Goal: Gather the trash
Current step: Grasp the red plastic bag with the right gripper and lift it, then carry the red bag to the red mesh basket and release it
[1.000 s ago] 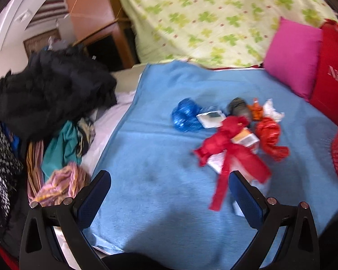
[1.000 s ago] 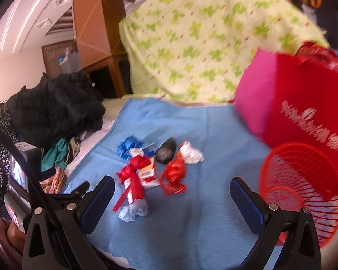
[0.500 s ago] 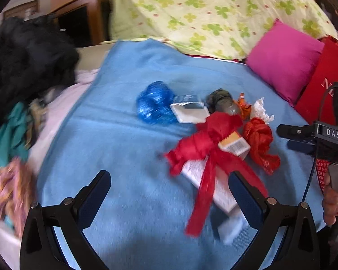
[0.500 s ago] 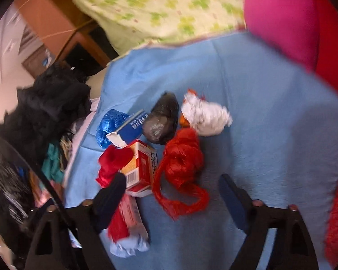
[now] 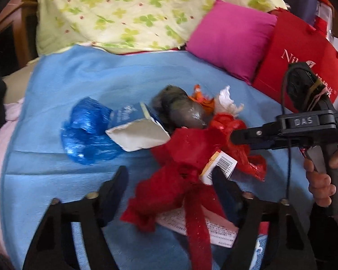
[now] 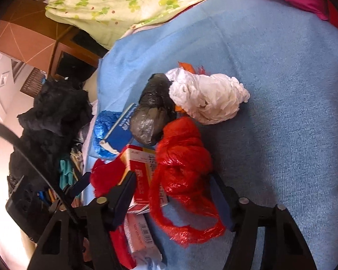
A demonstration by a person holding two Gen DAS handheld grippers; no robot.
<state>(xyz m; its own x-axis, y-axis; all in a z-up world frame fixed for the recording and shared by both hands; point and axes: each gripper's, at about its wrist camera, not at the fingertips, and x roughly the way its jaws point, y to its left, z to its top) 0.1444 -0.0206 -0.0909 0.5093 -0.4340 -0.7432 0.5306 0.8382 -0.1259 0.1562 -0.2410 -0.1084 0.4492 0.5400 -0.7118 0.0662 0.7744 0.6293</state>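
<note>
The trash is all bunched in one heap on the blue blanket (image 6: 293, 112) covering the bed. The red plastic bag (image 6: 182, 166) sits right between the right gripper (image 6: 175, 195) jaws, which are spread wide and not clamped on it. Touching it: a red and white carton (image 6: 142, 171), a grey-black bag wad (image 6: 151, 112) and crumpled white paper (image 6: 209, 96). The left gripper (image 5: 169, 189) jaws are also spread apart, straddling a red cloth ribbon (image 5: 182, 180), with a torn blue box (image 5: 135, 128) and blue plastic bag (image 5: 87, 130) just beyond. Pink pillow (image 5: 229, 38) and green-patterned quilt (image 5: 128, 11) are behind.
</note>
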